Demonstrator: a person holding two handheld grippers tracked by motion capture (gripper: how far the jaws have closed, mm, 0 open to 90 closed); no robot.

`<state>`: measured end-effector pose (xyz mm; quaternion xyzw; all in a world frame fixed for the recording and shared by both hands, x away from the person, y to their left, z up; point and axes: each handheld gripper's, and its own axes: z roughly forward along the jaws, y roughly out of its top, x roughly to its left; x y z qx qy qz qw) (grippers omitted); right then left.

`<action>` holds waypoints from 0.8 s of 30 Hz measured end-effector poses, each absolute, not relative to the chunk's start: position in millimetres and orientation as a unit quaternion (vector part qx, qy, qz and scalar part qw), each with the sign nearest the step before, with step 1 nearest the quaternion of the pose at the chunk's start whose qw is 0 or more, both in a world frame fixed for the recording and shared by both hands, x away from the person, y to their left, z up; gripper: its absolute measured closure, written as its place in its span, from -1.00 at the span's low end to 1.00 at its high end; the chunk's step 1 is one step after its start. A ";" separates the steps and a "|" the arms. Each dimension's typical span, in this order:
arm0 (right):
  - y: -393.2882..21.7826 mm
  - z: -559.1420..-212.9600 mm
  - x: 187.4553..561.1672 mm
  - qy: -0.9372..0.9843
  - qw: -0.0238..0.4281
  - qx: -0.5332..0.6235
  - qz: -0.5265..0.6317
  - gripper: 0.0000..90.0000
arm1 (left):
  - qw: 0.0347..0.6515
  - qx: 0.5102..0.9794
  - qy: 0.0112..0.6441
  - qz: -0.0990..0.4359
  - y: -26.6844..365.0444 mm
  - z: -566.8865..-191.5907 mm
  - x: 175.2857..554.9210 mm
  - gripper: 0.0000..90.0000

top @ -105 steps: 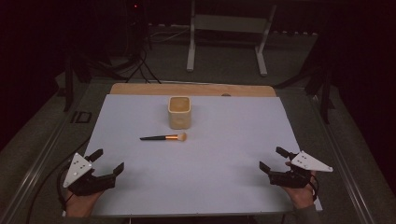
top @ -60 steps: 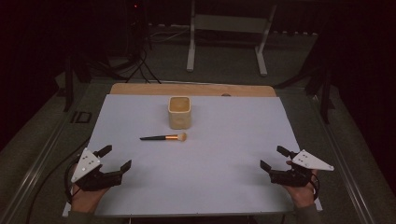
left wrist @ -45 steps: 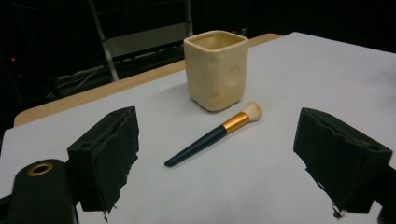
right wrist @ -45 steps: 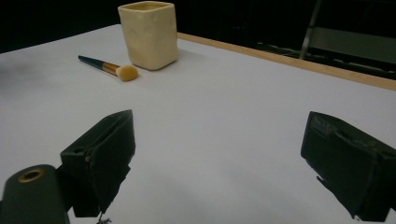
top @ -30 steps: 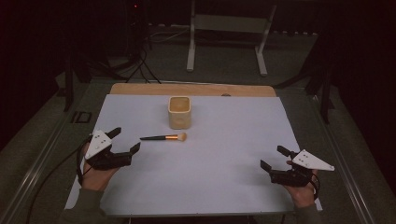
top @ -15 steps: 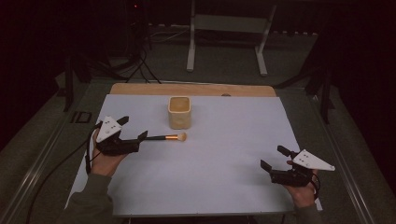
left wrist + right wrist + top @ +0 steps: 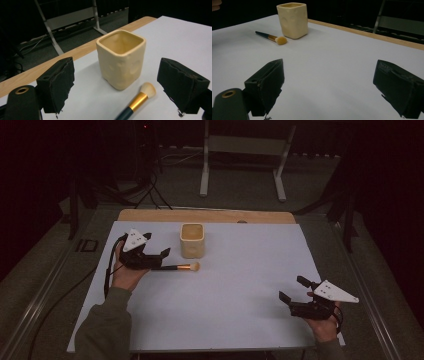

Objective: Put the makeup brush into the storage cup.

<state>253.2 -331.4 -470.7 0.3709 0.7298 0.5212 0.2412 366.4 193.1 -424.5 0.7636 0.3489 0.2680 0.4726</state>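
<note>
On the white table [image 7: 225, 310], the left gripper [image 7: 159, 257] hovers with jaws spread over the dark handle of a makeup brush [image 7: 182, 267], not pinching it. The brush lies flat just in front of a cream square cup [image 7: 192, 240]. Far right, the right gripper [image 7: 292, 292] rests with jaws spread, holding nothing.

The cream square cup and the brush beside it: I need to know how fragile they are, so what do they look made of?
The cream square cup looks like glazed ceramic: thick rounded rim, dimpled walls, soft sheen. The makeup brush with the dark handle has a shiny gold band that looks like metal, pale soft bristles, and a glossy handle that could be plastic or lacquered wood; the look leaves that open.
</note>
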 end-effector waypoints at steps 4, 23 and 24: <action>-331.3 -470.6 253.3 0.730 0.242 0.370 0.521 -0.78 | 0.473 0.762 0.354 0.266 191.9 -421.9 377.5 -0.66; -331.9 -470.4 253.3 0.730 0.240 0.370 0.522 -0.78 | 0.434 0.803 0.339 0.228 182.4 -430.1 387.8 -0.65; -332.0 -470.5 253.3 0.730 0.239 0.370 0.522 -0.78 | 0.432 0.807 0.337 0.221 182.4 -430.3 388.4 -0.65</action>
